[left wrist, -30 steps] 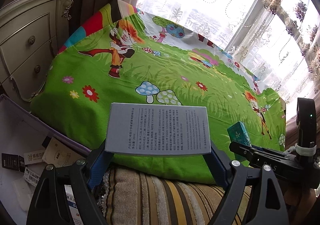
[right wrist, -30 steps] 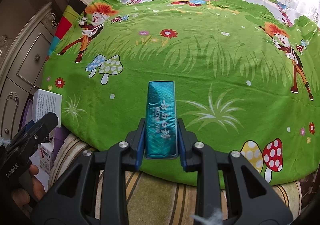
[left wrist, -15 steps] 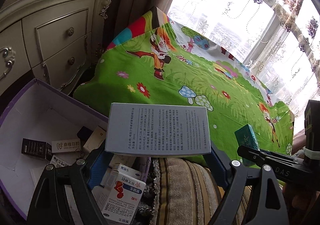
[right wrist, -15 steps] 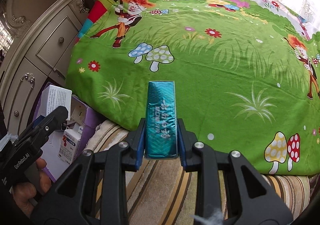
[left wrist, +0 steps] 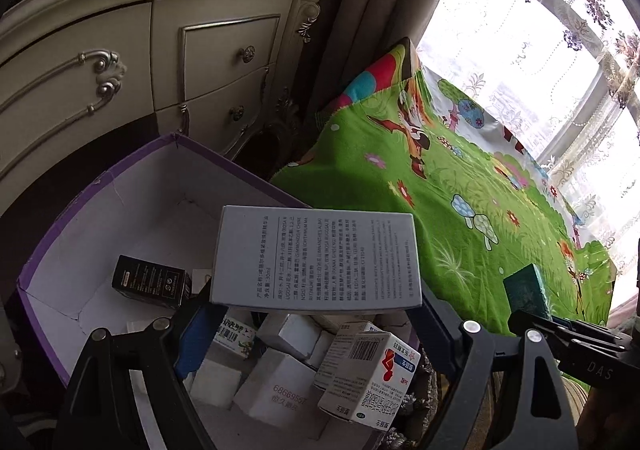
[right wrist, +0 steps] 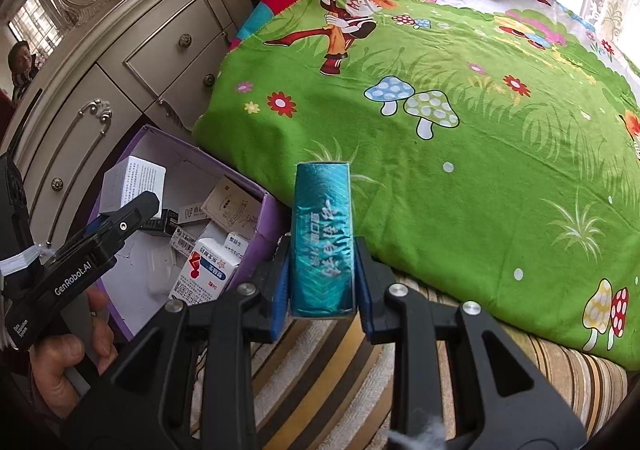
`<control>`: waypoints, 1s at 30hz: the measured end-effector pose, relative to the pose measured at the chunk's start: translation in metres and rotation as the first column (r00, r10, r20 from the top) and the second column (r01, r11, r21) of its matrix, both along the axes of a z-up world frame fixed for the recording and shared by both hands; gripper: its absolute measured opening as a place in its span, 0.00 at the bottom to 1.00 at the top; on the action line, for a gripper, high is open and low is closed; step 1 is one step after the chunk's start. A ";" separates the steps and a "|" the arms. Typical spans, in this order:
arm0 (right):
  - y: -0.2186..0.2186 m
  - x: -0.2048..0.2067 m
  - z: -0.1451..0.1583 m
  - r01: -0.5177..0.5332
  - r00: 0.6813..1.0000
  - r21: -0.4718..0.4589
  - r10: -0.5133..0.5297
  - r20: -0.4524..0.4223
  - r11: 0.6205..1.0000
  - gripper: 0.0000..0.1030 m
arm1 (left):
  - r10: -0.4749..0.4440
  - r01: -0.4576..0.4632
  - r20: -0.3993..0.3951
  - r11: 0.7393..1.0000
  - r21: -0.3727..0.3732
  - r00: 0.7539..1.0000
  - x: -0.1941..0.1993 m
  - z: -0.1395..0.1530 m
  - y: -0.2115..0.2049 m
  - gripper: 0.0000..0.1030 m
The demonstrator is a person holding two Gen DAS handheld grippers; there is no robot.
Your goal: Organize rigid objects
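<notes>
Since the left claw (left wrist: 316,310) is already hanging right over the purple box (left wrist: 100,185), that's the hand closer to a drop. It has a grey-white carton (left wrist: 316,258) pinched across its long side, so the carton's long axis runs crosswise between the fingers, jaws spread wide but pressed on both ends. The open box sits directly below and ahead of it, beside the dresser (left wrist: 140,61) and off the edge of the bed (left wrist: 460,217).

The right claw (right wrist: 322,274) is squeezed down narrow on a teal box (right wrist: 322,234), long axis pointing straight out along the fingers. It hovers over the striped blanket edge (right wrist: 360,362), with the purple box off to its lower left, so it looks like it would need to swing that way to reach it. From the right wrist view the left claw (right wrist: 132,209) shows up above the box with its carton (right wrist: 134,181).

Box contents: already a fair pile. A black carton (left wrist: 152,286) lies toward the far side, a red-and-white medicine box (left wrist: 372,378) leans on top near the front, plus several plain white cartons (left wrist: 276,390) jumbled together. The far left corner of the floor looks bare, probably the easiest spot for the wide carton.
</notes>
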State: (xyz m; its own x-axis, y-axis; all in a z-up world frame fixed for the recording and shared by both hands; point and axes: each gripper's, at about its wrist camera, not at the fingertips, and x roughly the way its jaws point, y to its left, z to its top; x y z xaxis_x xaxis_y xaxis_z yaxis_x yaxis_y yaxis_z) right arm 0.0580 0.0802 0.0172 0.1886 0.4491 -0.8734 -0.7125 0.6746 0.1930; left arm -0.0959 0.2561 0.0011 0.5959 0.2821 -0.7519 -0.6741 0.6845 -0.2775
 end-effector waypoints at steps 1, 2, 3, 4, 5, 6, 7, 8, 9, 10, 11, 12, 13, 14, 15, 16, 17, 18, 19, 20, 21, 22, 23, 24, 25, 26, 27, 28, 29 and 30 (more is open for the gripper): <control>0.005 -0.005 0.000 -0.014 1.000 -0.002 0.014 0.000 1.000 0.32 | 0.012 -0.012 0.000 1.000 0.003 1.000 -0.004 0.000 0.003 0.84; 0.009 -0.009 -0.001 -0.027 1.000 -0.004 0.027 0.000 1.000 0.32 | 0.022 -0.022 0.000 1.000 0.004 1.000 -0.008 -0.001 0.005 0.84; 0.013 -0.013 -0.002 -0.043 0.999 -0.007 0.043 0.000 0.999 0.32 | 0.031 -0.031 -0.001 0.999 0.005 1.000 -0.012 -0.001 0.008 0.84; 0.017 -0.018 -0.004 -0.056 0.998 -0.010 0.056 -0.002 0.998 0.32 | 0.039 -0.039 -0.005 0.999 0.005 0.999 -0.015 -0.002 0.010 0.84; 0.021 -0.022 -0.005 -0.069 0.998 -0.012 0.069 -0.004 0.998 0.32 | 0.045 -0.045 -0.008 0.999 0.005 0.999 -0.017 -0.003 0.012 0.84; 0.026 -0.026 -0.006 -0.084 0.996 -0.014 0.084 -0.006 0.996 0.32 | 0.051 -0.051 -0.011 0.999 0.005 0.999 -0.020 -0.004 0.015 0.84; 0.030 -0.031 -0.007 -0.097 0.995 -0.016 0.097 -0.006 0.995 0.32 | 0.057 -0.057 -0.015 0.998 0.007 0.998 -0.022 -0.005 0.016 0.84; 0.034 -0.035 -0.008 -0.110 0.994 -0.017 0.110 -0.006 0.994 0.32 | 0.062 -0.062 -0.020 0.998 0.010 0.998 -0.024 -0.006 0.017 0.84; 0.038 -0.039 -0.008 -0.124 0.992 -0.017 0.124 -0.006 0.992 0.32 | 0.069 -0.069 -0.025 0.998 0.013 0.997 -0.026 -0.006 0.018 0.84; 0.042 -0.043 -0.009 -0.139 0.990 -0.017 0.139 -0.005 0.990 0.32 | 0.076 -0.076 -0.030 0.997 0.017 0.997 -0.029 -0.007 0.019 0.84; 0.045 -0.048 -0.009 -0.154 0.988 -0.017 0.154 -0.003 0.988 0.32 | 0.082 -0.082 -0.036 0.996 0.019 0.996 -0.031 -0.008 0.020 0.84; 0.049 -0.052 -0.009 -0.171 0.985 -0.015 0.171 -0.001 0.985 0.32 | 0.089 -0.088 -0.042 0.996 0.020 0.995 -0.033 -0.009 0.021 0.84; 0.053 -0.057 -0.009 -0.185 0.983 -0.016 0.185 0.001 0.983 0.32 | 0.097 -0.096 -0.049 0.995 0.023 0.994 -0.036 -0.011 0.022 0.84; 0.056 -0.061 -0.010 -0.199 0.980 -0.017 0.199 0.001 0.980 0.32 | 0.105 -0.103 -0.056 0.994 0.027 0.993 -0.038 -0.011 0.023 0.84; 0.059 -0.065 -0.011 -0.213 0.977 -0.016 0.213 0.001 0.977 0.32 | 0.112 -0.110 -0.064 0.993 0.032 0.992 -0.038 -0.011 0.024 0.84; 0.063 -0.069 -0.012 -0.230 0.973 -0.015 0.230 0.000 0.973 0.32 | 0.120 -0.117 -0.075 0.992 0.040 0.990 -0.040 -0.011 0.025 0.84; 0.066 -0.073 -0.013 -0.248 0.969 -0.012 0.248 -0.003 0.969 0.32 | 0.128 -0.124 -0.088 0.991 0.049 0.988 -0.041 -0.011 0.025 0.85; 0.069 -0.078 -0.014 -0.268 0.963 -0.011 0.268 -0.005 0.963 0.32 | 0.136 -0.130 -0.107 0.990 0.061 0.985 -0.041 -0.011 0.026 0.85; 0.073 -0.082 -0.015 -0.287 0.958 -0.012 0.287 -0.006 0.958 0.32 | 0.141 -0.133 -0.121 0.989 0.069 0.983 -0.041 -0.012 0.026 0.85; 0.075 -0.086 -0.015 -0.299 0.954 -0.013 0.299 -0.002 0.954 0.32 | 0.145 -0.136 -0.135 0.988 0.077 0.980 -0.042 -0.012 0.026 0.85; 0.077 -0.090 -0.016 -0.309 0.951 -0.020 0.309 0.001 0.951 0.32 | 0.147 -0.136 -0.146 0.987 0.082 0.978 -0.043 -0.013 0.026 0.85; 0.078 -0.092 -0.018 -0.318 0.948 -0.027 0.318 0.003 0.948 0.32 | 0.149 -0.137 -0.156 0.987 0.085 0.976 -0.044 -0.014 0.026 0.86; 0.079 -0.094 -0.019 -0.321 0.947 -0.031 0.321 0.004 0.947 0.33 | 0.151 -0.138 -0.163 0.986 0.088 0.975 -0.045 -0.014 0.026 0.86; 0.078 -0.095 -0.019 -0.320 0.947 -0.034 0.321 0.003 0.947 0.38 | 0.152 -0.138 -0.169 0.986 0.092 0.974 -0.046 -0.015 0.026 0.86; 0.077 -0.095 -0.019 -0.317 0.948 -0.033 0.317 0.000 0.948 0.45 | 0.152 -0.136 -0.174 0.986 0.098 0.973 -0.048 -0.014 0.025 0.86; 0.076 -0.096 -0.019 -0.312 0.950 -0.031 0.313 0.000 0.949 0.48 | 0.151 -0.134 -0.178 0.985 0.106 0.972 -0.049 -0.014 0.023 0.86; 0.075 -0.096 -0.019 -0.307 0.952 -0.030 0.307 0.002 0.951 0.53 | 0.151 -0.131 -0.183 0.985 0.114 0.971 -0.050 -0.013 0.021 0.86; 0.074 -0.097 -0.018 -0.303 0.953 -0.030 0.304 0.006 0.952 0.55 | 0.152 -0.131 -0.187 0.984 0.120 0.971 -0.051 -0.012 0.019 0.86; 0.072 -0.098 -0.017 -0.301 0.954 -0.029 0.301 0.009 0.953 0.55 | 0.152 -0.130 -0.191 0.984 0.124 0.970 -0.052 -0.011 0.018 0.86; 0.071 -0.100 -0.016 -0.300 0.954 -0.028 0.300 0.012 0.954 0.56 | 0.152 -0.128 -0.195 0.983 0.129 0.969 -0.053 -0.010 0.016 0.86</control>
